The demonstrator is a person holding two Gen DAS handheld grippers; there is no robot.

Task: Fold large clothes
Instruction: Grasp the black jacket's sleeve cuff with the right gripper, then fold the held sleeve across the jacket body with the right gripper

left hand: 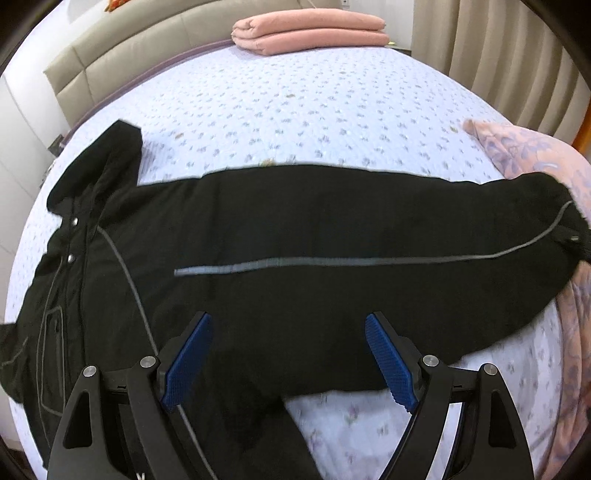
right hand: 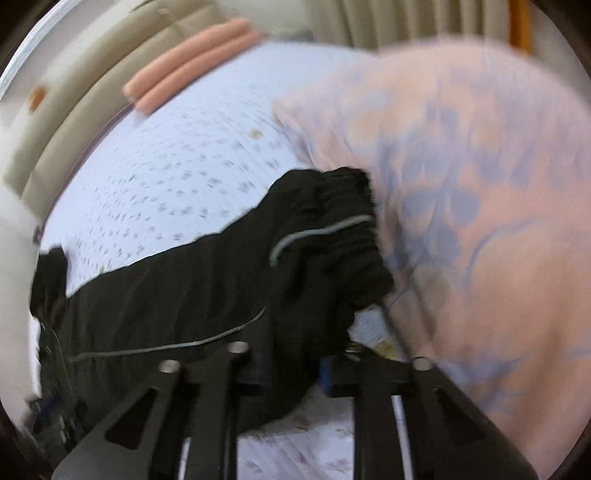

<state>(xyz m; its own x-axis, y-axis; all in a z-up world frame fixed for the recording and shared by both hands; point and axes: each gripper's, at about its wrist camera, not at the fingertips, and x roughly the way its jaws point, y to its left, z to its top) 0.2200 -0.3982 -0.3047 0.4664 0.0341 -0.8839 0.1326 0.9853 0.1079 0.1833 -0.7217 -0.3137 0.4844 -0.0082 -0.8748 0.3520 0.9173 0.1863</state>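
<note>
A large black jacket (left hand: 295,236) with grey piping lies spread across the bed, its hood at the left and a sleeve reaching right. My left gripper (left hand: 288,354) is open just above its near edge, with the blue pads (left hand: 188,354) apart and nothing between them. In the blurred right wrist view, my right gripper (right hand: 295,373) is shut on the jacket sleeve (right hand: 325,266) near its gathered cuff, and the black fabric bunches between the fingers.
The bed (left hand: 295,110) has a lilac flowered sheet. A folded pink blanket (left hand: 310,31) lies at its far end by the beige headboard (left hand: 122,48). A pink and purple quilt (right hand: 461,203) is heaped at the right, against the cuff. Curtains (left hand: 498,48) hang behind.
</note>
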